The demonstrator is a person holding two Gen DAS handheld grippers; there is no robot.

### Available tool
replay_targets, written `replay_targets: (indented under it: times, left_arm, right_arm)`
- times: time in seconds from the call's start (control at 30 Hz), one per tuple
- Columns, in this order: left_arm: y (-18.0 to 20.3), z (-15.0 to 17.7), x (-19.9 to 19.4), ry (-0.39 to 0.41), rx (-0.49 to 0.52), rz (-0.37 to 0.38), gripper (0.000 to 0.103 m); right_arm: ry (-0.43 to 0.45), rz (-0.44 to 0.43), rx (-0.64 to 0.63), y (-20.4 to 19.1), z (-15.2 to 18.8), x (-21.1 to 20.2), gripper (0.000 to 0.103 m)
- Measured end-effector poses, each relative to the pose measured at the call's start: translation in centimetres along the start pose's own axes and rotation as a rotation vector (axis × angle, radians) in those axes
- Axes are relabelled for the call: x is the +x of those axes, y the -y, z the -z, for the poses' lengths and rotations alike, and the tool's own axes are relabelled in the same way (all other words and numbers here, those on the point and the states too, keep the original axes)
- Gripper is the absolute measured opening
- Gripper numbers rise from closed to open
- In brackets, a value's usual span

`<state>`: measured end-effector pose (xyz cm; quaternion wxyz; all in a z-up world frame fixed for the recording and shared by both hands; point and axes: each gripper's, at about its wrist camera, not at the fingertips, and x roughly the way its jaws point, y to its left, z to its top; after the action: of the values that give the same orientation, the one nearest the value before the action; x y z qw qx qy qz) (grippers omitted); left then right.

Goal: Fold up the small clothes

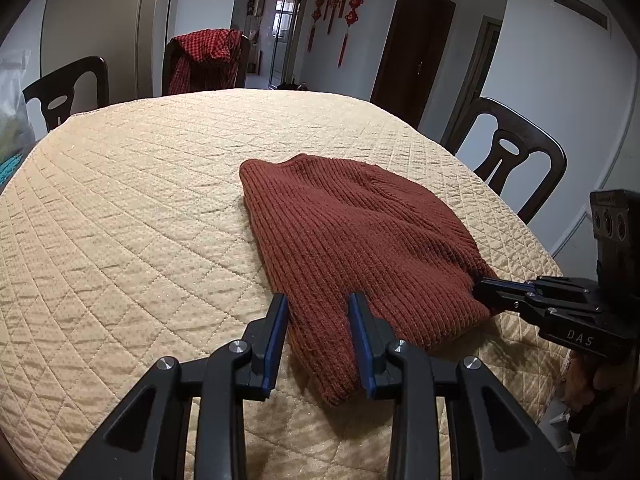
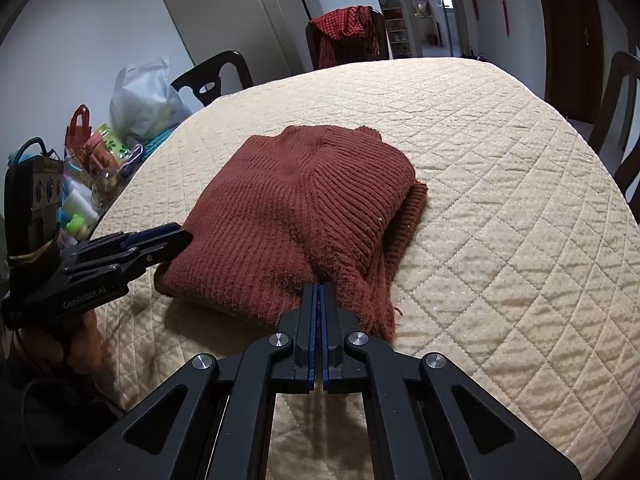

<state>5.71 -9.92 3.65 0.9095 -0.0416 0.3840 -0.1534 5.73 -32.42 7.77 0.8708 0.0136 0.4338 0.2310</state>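
A rust-red ribbed knit sweater (image 1: 352, 232) lies folded on the quilted beige table cover (image 1: 132, 200). My left gripper (image 1: 318, 300) is open, its fingers either side of the sweater's near left corner, apart from the cloth edge. It also shows in the right wrist view (image 2: 176, 236) at the sweater's left edge. My right gripper (image 2: 319, 290) is shut on the sweater's (image 2: 296, 204) near edge, pinching the knit. In the left wrist view my right gripper (image 1: 486, 288) meets the sweater's right corner.
Dark wooden chairs (image 1: 516, 160) stand around the table; one far chair carries a red checked cloth (image 1: 206, 58). Bags and small items (image 2: 120, 136) crowd the table's left edge. The quilted cover (image 2: 500, 160) stretches wide beyond the sweater.
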Motion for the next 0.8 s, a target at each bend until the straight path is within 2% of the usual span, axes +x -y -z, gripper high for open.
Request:
replay_targets:
  times: [0.23,0.37,0.47,0.53,0.63,0.73,0.8]
  left_arm:
    - [-0.6,-1.6,-0.8,0.036,-0.011,-0.001,0.034]
    - [-0.3,-2.9,-0.1,0.052,-0.011,0.001,0.034]
    - [-0.3,-3.1,2.0,-0.001,-0.016,0.016,0.034]
    - [-0.2,-3.1,2.2,0.0,-0.009,0.012,0.034]
    - [-0.7,-3.1,1.6,0.003,-0.033,0.034,0.034]
    - [-1.6,-3.0,0.9,0.016,-0.05,0.019,0.034]
    - [-2.1,-2.9,0.6,0.018,-0.065,0.019,0.034]
  right_arm:
    - [0.087,-0.001,-0.009,-1.1,-2.1,-1.4,0.002]
    - [0.08,0.014,0.018,-0.4,-3.3,0.1,0.002]
    - [0.026,0.052,0.049,0.9,-3.4,2.1,0.002]
    - [0.038,0.01,0.089,1.7,-3.5,2.0,0.002]
    - [0.06,0.027,0.087,1.9,-3.5,0.9,0.002]
    - [0.071,0.032,0.09,1.8,-3.1,-0.1,0.003]
    - [0.081,0.012,0.071,1.1,-3.1,-0.4,0.01]
